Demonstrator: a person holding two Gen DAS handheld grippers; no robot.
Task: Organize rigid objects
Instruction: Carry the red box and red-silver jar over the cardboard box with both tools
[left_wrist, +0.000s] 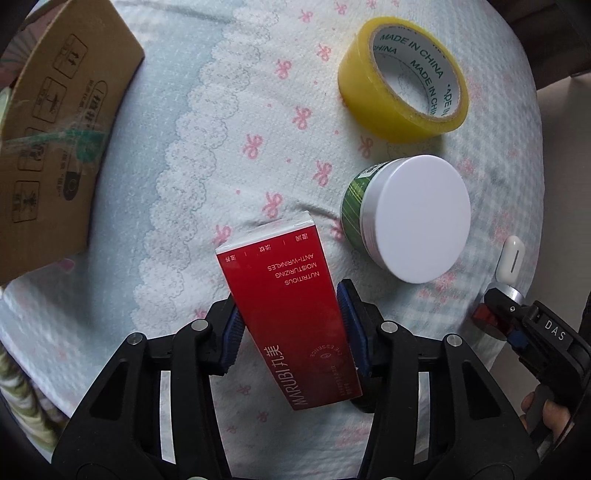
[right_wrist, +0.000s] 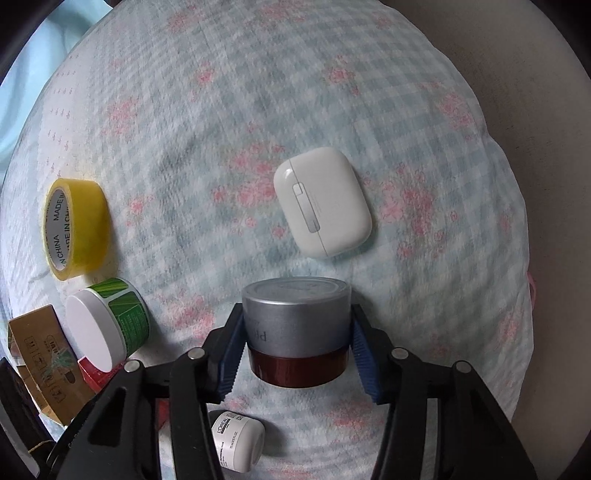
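Observation:
My left gripper (left_wrist: 291, 325) is shut on a red MARUBI carton (left_wrist: 284, 306), its blue pads pressing both long sides above the cloth. My right gripper (right_wrist: 297, 354) is shut on a jar with a grey lid and dark red base (right_wrist: 297, 332). A yellow tape roll (left_wrist: 402, 79) lies beyond the carton, with a green jar with a white lid (left_wrist: 406, 218) on its side below it. Both show at the left of the right wrist view: the tape (right_wrist: 75, 227) and the green jar (right_wrist: 107, 325). A white earbud case (right_wrist: 323, 201) lies ahead of the right gripper.
A brown cardboard box (left_wrist: 55, 136) stands at the left edge, also visible in the right wrist view (right_wrist: 40, 354). A small white L'Oreal jar (right_wrist: 238, 441) lies under the right gripper. Everything rests on a blue-checked floral cloth (right_wrist: 221, 110). The right gripper appears at the left view's right edge (left_wrist: 517, 317).

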